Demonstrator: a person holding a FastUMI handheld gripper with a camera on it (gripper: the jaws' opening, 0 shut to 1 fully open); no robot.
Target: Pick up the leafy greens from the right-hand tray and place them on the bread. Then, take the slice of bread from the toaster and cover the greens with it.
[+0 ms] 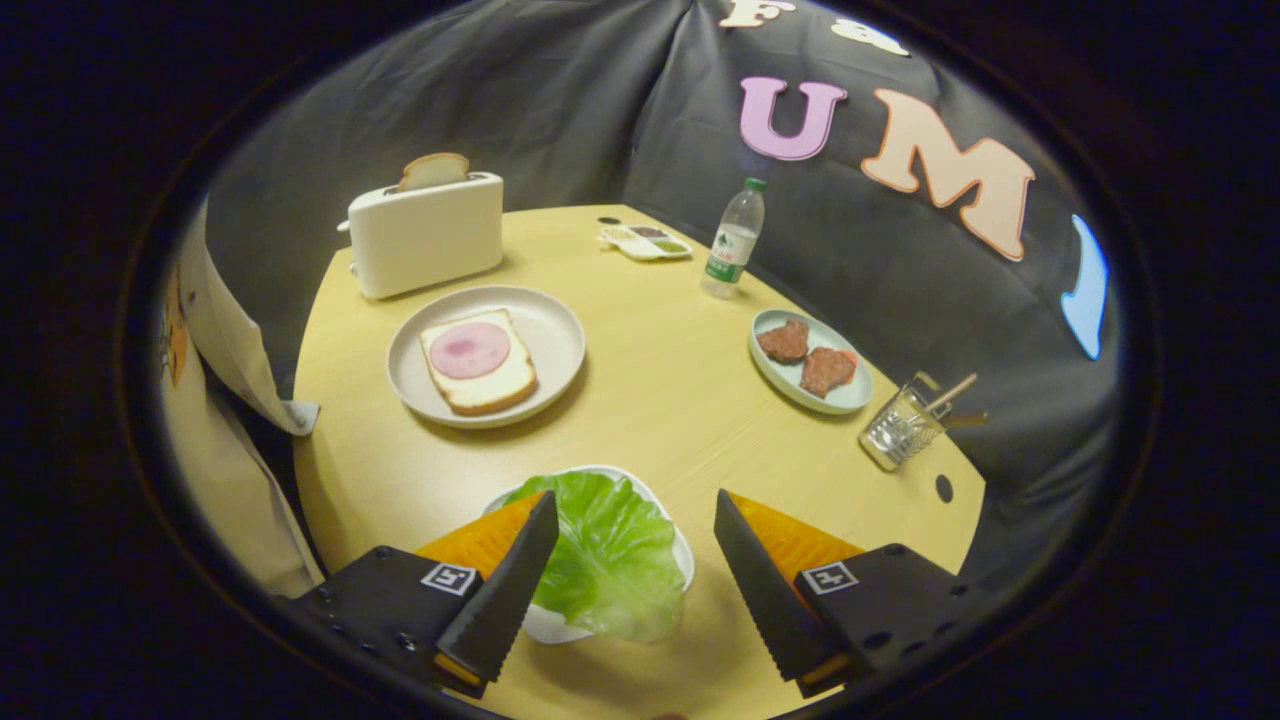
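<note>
Nearest of all, the leafy greens (610,560) lie on a small white tray (550,626), between the fingers and a little ahead of them, one edge of the leaf hanging over the tray's rim onto the table (660,390). The gripper (635,520) has its fingers spread wide apart, the left one over the tray's near side, the right one above bare table; neither presses on the leaf.

Risks, as I judge them: the leaf is thin and floppy, so a shallow pinch may catch only a fold and let it slip, and the left finger sits close enough to the tray that closing low could nudge or tip it. A leaf carried by one corner may also drape badly over the bread.

Going left to right beyond the fingers: a pale sleeve (235,340) at the table's edge; the toaster (425,238) with a slice of bread (433,171) standing up out of it; a plate (560,335) holding the bread (500,385) topped with a round of ham (470,349); a small divided dish (645,242); a water bottle (735,240); a pale green plate (845,398) with two meat patties (806,355); a wire holder (900,428) with sticks. The path from tray to bread looks open.
</note>
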